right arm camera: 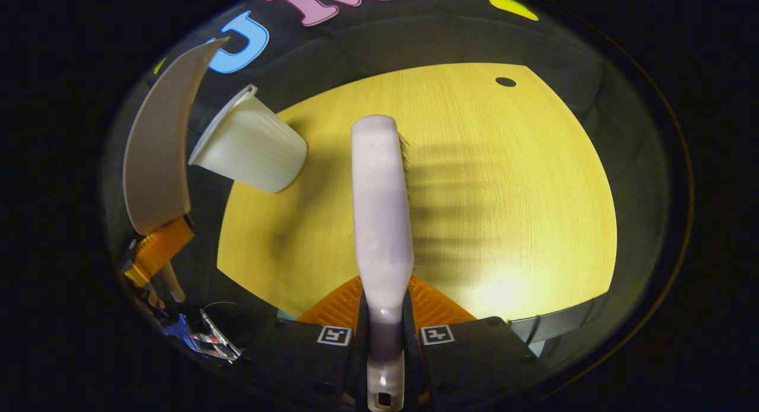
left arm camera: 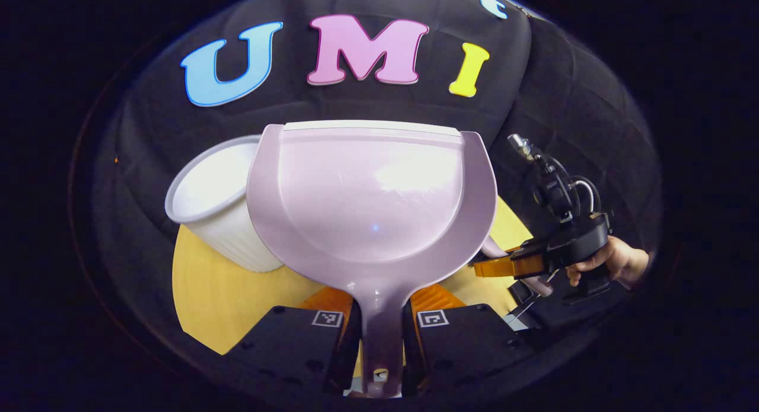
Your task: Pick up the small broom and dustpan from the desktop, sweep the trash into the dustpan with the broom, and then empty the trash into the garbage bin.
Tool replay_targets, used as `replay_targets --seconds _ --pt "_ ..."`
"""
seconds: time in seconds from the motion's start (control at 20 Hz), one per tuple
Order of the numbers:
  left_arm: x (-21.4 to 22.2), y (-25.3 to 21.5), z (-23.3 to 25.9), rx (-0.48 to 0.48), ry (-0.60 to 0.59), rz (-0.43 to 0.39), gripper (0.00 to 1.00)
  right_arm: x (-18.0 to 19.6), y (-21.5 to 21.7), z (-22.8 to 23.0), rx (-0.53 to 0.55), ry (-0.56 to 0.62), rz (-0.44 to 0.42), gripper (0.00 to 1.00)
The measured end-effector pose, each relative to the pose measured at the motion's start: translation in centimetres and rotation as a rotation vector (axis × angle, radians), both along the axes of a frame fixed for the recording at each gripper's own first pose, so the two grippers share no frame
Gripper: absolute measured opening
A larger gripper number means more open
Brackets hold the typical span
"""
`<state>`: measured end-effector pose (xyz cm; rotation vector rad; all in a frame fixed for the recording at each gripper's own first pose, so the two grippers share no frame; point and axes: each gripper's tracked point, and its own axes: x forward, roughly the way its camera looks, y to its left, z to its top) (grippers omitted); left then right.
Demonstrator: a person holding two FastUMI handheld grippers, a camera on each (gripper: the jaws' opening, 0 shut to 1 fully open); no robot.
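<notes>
A pale lilac dustpan (left arm camera: 370, 192) stands raised in the left gripper view, and my left gripper (left arm camera: 381, 308) is shut on its handle. Its pan looks bare inside. Behind its left edge is the white ribbed garbage bin (left arm camera: 210, 201). In the right gripper view my right gripper (right arm camera: 385, 308) is shut on the handle of the small lilac broom (right arm camera: 379, 204), held over the wooden desktop (right arm camera: 504, 181); dark bristles peek out on its right side. The dustpan (right arm camera: 157, 145) shows edge-on at the left of that view, next to the bin (right arm camera: 249, 145). The right gripper (left arm camera: 504, 267) and a hand (left arm camera: 611, 261) appear at the right in the left gripper view.
A small dark hole (right arm camera: 505, 81) marks the far part of the desktop. The broom casts a striped shadow to its right. Black cloth wall surrounds the round yellow tabletop (left arm camera: 207, 293).
</notes>
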<state>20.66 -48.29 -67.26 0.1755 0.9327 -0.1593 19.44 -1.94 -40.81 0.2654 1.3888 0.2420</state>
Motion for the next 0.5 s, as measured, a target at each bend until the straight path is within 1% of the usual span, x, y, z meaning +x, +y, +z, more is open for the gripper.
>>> replay_targets --seconds 0.05,0.2,0.25,0.35,0.4,0.5 --pt "0.4 -0.1 -2.0 0.017 0.031 0.029 0.3 0.1 0.2 -1.3 -0.015 0.011 0.005 0.28" --pt "0.9 0.4 -5.5 -0.01 0.129 0.118 0.3 0.4 0.1 -4.5 -0.078 0.054 0.023 0.28" --pt "1.2 1.0 -6.1 -0.004 0.149 0.147 0.3 0.5 0.0 -5.6 -0.093 0.069 0.024 0.28" --pt "1.7 1.6 -7.5 0.047 0.192 0.175 0.3 0.5 0.3 -6.9 -0.12 0.088 0.028 0.29" --pt "1.7 1.1 -8.4 0.065 0.218 0.181 0.29 0.6 0.6 -7.4 -0.132 0.104 0.033 0.28" --pt "1.5 0.2 -9.2 0.037 0.278 0.234 0.3 1.0 1.5 -7.5 -0.14 0.151 0.027 0.29"
